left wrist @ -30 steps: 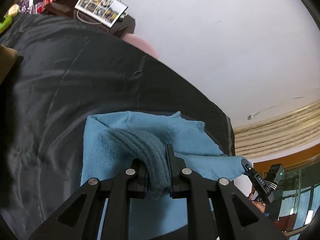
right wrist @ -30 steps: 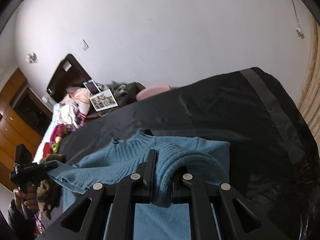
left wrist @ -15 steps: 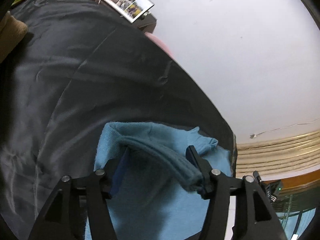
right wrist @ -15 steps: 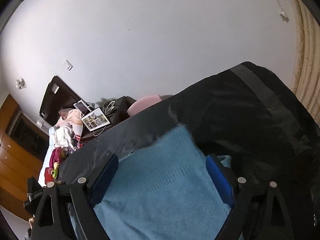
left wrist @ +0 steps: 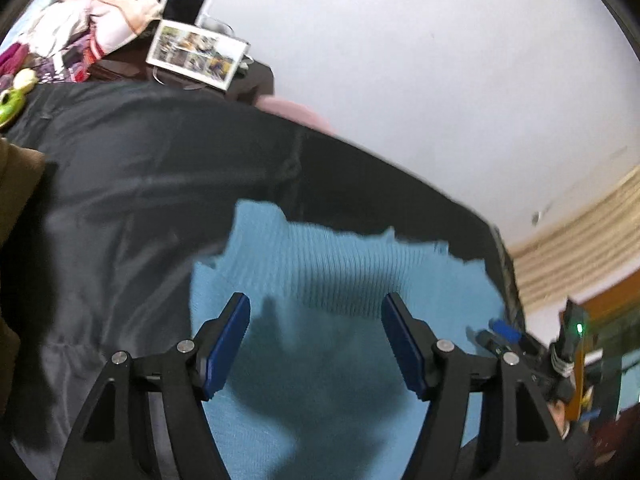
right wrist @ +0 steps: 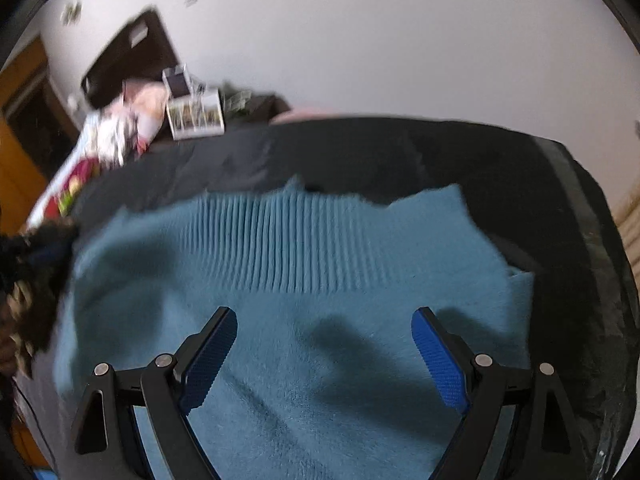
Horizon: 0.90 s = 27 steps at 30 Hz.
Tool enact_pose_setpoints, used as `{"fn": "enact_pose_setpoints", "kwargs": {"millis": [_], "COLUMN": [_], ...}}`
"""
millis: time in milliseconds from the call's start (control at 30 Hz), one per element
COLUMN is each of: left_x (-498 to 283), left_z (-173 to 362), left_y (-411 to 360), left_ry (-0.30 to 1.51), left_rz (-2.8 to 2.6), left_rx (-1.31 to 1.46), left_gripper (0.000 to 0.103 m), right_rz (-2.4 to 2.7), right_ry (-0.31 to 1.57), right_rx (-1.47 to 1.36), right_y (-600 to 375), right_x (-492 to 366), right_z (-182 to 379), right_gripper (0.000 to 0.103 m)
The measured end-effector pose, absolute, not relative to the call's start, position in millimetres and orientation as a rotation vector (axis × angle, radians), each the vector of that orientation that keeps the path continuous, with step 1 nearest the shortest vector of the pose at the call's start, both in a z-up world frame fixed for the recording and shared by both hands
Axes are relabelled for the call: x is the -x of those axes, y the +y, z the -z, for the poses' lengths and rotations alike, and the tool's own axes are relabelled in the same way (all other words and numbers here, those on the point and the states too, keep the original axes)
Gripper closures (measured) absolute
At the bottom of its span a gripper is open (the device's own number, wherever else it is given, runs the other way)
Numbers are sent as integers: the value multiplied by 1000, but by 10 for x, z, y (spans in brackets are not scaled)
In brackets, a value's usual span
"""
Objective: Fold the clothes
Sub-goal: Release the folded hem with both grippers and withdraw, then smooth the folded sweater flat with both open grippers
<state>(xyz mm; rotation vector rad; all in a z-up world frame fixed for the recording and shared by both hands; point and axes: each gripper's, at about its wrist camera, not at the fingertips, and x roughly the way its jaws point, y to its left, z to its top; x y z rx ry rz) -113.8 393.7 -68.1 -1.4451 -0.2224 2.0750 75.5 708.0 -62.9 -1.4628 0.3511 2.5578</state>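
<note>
A blue knit sweater (left wrist: 340,360) lies spread on a black cloth surface (left wrist: 140,200), its ribbed band toward the far edge. My left gripper (left wrist: 315,300) hovers over it. Its jaws are opening, and only the flat sweater below shows between the blue pads (left wrist: 224,344), which press on nothing. In the right wrist view the same sweater (right wrist: 320,260) fills the middle. My right gripper (right wrist: 324,314) stands wide open above it, holding nothing. The right gripper (left wrist: 496,333) also shows at the sweater's right edge in the left wrist view.
A brown garment (left wrist: 16,184) lies at the cloth's left edge. Behind the cloth stand a dark nightstand with a photo frame (left wrist: 196,56) and a pile of clothes (left wrist: 80,32). A curtain (left wrist: 580,248) hangs on the right. A dark blurred shape (right wrist: 32,272) sits at the left edge.
A second ago each gripper was shut on a raised fold of the sweater. Both have let go and opened, and the sweater now lies flat beneath them.
</note>
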Motion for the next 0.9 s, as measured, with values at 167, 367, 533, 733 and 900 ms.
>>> {"fn": "enact_pose_setpoints", "kwargs": {"millis": [167,367,533,733,900], "left_x": [1108,965,871,792,602], "left_z": [1017,1142,1200,1226,1185], "left_y": [4050,4217,4283,4214,4132], "left_ry": [-41,219,312,322,336], "left_rz": [-2102,-2149,-2174,-2143,-2151], "left_rx": [1520,1471,1410,1392,1369], "left_gripper": [31,26,22,22,22], "right_rz": [-2473,-2475,-2512,-2510,-2521], "right_ry": [279,219,212,204,197], "right_rx": [1581,1588,1521,1542,1526], "right_y": [7030,6988,6984,6966,6922], "right_x": [-683,-688,-814,-936,-1148], "right_z": [933,1003,1013,1029,1011], "right_gripper": [10,1,1,1,1]}}
